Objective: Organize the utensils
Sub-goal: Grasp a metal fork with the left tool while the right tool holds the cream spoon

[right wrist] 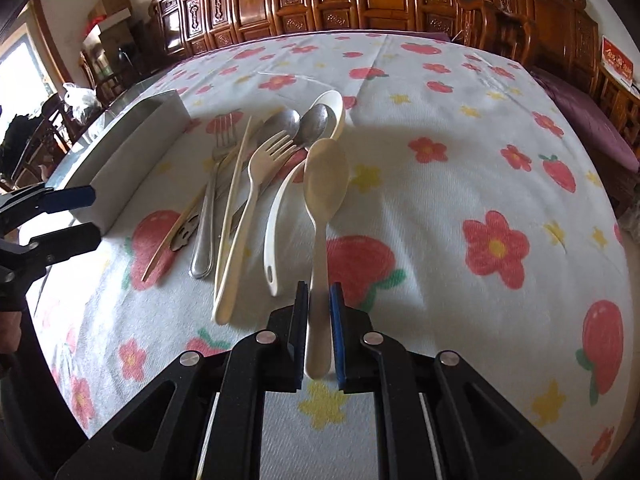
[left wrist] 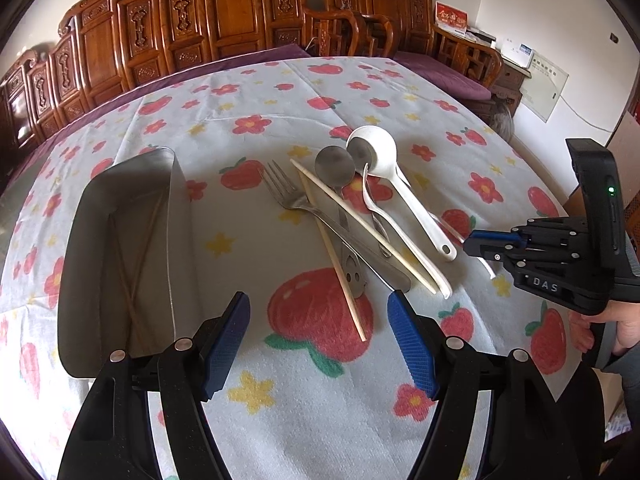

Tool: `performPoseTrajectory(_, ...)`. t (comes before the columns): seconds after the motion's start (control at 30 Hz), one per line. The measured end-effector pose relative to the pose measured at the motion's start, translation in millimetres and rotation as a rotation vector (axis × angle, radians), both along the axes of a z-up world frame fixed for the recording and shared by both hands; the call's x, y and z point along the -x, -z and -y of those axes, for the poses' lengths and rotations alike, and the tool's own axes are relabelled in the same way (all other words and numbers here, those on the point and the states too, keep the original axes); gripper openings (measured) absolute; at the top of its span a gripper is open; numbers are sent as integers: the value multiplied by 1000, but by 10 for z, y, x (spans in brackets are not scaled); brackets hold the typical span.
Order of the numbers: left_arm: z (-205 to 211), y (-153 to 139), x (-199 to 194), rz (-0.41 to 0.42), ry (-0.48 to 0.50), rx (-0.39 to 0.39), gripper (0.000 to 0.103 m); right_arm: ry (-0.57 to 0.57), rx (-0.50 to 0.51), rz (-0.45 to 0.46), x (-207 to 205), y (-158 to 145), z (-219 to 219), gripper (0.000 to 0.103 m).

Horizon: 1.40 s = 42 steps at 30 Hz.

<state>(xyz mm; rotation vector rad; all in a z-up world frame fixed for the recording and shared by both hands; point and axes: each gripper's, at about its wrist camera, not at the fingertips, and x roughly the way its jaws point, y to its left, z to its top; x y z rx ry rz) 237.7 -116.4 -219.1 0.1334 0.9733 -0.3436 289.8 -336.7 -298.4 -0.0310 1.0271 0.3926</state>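
A pile of utensils lies mid-table: a metal fork (left wrist: 288, 196), a metal spoon (left wrist: 335, 166), a white ladle (left wrist: 374, 152), chopsticks (left wrist: 360, 226) and a cream plastic fork (right wrist: 256, 184). A steel tray (left wrist: 120, 240) at the left holds two thin chopsticks. My left gripper (left wrist: 318, 320) is open, low over the cloth just before the pile. My right gripper (right wrist: 319, 312) is shut on the handle of a cream plastic spoon (right wrist: 325, 176), held to the right of the pile. It shows in the left wrist view (left wrist: 480, 246).
The table (right wrist: 460, 168) has a white cloth with strawberries and flowers. Carved wooden chairs (left wrist: 240, 12) line the far edge. The tray shows in the right wrist view (right wrist: 132, 152) beside the left gripper (right wrist: 86, 216).
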Motion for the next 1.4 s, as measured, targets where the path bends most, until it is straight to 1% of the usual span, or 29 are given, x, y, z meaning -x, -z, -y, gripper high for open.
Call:
performPoseTrajectory(0.07,-2,-2,-6,0,-3,1,68,1,8,5,-34,4,-20,13)
performPoseTrajectory(0.1,-3,1,-10,-1,-4,1,68,3,14,7,-57,7,-27,19)
performPoseTrajectory(0.17,-4,17,-25,-2,-7,-2,68,8,30,12,-125,19,-43,26)
performPoseTrajectory(0.27,9,45,-72,-9,-14,-3,68,-2,41,20,-209,27,-59,25)
performPoseTrajectory(0.33,37,59,-128,-11,-19,-2,68,-9,43,17,-243,22,-56,24)
performPoseTrajectory(0.37,57,61,-150,-11,-19,-2,68,-13,47,18,-246,22,-53,20)
performPoseTrajectory(0.4,87,65,-184,-11,-18,-3,68,-12,59,22,-244,23,-46,10)
performPoseTrajectory(0.43,120,70,-222,-9,-17,-4,68,-9,57,20,-242,21,-19,10)
performPoseTrajectory(0.5,186,87,-290,-11,-14,-7,68,7,6,4,-239,14,52,10)
performPoseTrajectory(0.53,223,100,-335,-13,-12,-8,66,15,3,9,-226,4,78,10)
performPoseTrajectory(0.57,251,110,-375,-15,-10,-4,63,16,13,21,-203,-7,99,10)
performPoseTrajectory(0.6,281,126,-420,-23,-8,2,56,17,15,24,-185,-10,120,10)
performPoseTrajectory(0.63,309,144,-469,-32,-9,13,52,23,4,20,-175,-11,151,10)
performPoseTrajectory(0.67,327,161,-504,-40,-11,25,49,29,-9,16,-172,-15,180,10)
performPoseTrajectory(0.73,375,204,-584,-61,-15,48,34,35,-33,16,-160,-36,232,10)
performPoseTrajectory(0.83,450,268,-656,-94,-9,76,21,42,-55,29,-138,-87,306,10)
performPoseTrajectory(0.9,487,308,-679,-116,-8,85,16,46,-66,33,-124,-109,350,10)
performPoseTrajectory(1.2,456,447,-713,-153,-58,45,16,50,-93,46,-79,-161,424,10)
performPoseTrajectory(1.4,390,481,-821,-172,-90,97,19,54,-98,41,-60,-144,427,10)
